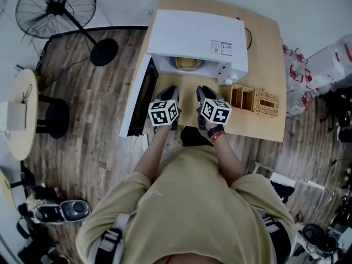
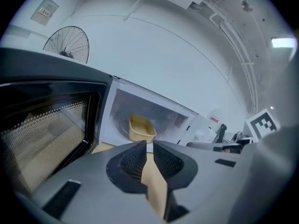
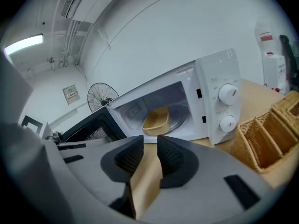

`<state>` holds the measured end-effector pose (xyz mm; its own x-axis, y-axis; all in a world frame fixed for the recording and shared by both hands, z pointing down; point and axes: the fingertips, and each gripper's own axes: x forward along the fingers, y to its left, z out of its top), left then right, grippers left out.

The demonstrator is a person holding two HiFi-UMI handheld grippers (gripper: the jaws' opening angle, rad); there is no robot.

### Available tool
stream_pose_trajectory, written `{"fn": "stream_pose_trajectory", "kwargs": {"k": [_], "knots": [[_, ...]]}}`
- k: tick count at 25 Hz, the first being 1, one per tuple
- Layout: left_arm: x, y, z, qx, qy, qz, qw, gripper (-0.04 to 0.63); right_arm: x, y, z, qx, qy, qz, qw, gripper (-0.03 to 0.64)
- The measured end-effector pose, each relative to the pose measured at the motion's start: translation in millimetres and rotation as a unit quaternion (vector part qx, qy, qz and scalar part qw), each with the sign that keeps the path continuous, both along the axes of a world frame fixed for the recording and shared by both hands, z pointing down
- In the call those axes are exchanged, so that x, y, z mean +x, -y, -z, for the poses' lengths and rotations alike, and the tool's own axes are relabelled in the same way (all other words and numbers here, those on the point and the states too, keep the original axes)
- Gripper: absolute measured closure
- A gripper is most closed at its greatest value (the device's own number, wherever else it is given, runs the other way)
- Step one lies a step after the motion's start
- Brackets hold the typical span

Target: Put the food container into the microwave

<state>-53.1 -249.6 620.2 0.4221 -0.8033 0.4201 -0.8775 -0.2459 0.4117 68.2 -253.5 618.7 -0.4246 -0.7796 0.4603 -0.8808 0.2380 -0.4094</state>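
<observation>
A tan food container (image 1: pixel 186 64) sits inside a white microwave (image 1: pixel 192 37) on a wooden table (image 1: pixel 269 48), its door (image 1: pixel 142 95) swung open to the left. The left gripper (image 1: pixel 170 89) and right gripper (image 1: pixel 204 91) hover side by side near the opening, each with jaws narrowly parted, holding nothing

Dark wood-plank floor (image 1: pixel 82 131). Light wooden table (image 1: pixel 269 43) against a white wall (image 2: pixel 163 55). Black pedestal fan (image 1: pixel 55 7) at left, round side table (image 1: pixel 25 120) with a black stool (image 1: pixel 55 117) beside it. Wicker organizers (image 1: pixel 256 99) on the table. Ceiling light strip (image 3: pixel 23 43) lit.
</observation>
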Motion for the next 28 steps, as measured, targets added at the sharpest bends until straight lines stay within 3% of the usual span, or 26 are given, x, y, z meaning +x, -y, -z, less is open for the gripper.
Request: {"fn": "stream_pose_trajectory", "kwargs": {"k": [10, 15, 28], "knots": [[9, -50, 5, 0.012, -0.032, -0.008, 0.9994, 0.565, 12, -48, 4, 0.012, 0.002, -0.008, 1.000, 0.554], [5, -63, 5, 0.023, -0.004, -0.008, 0.9997, 0.572, 8, -63, 5, 0.029, -0.016, 0.007, 0.999, 0.575], [0, -76, 3, 0.026, 0.008, -0.003, 0.9996, 0.572, -6, -72, 14, 0.047, -0.009, 0.032, 0.998, 0.577]]}}
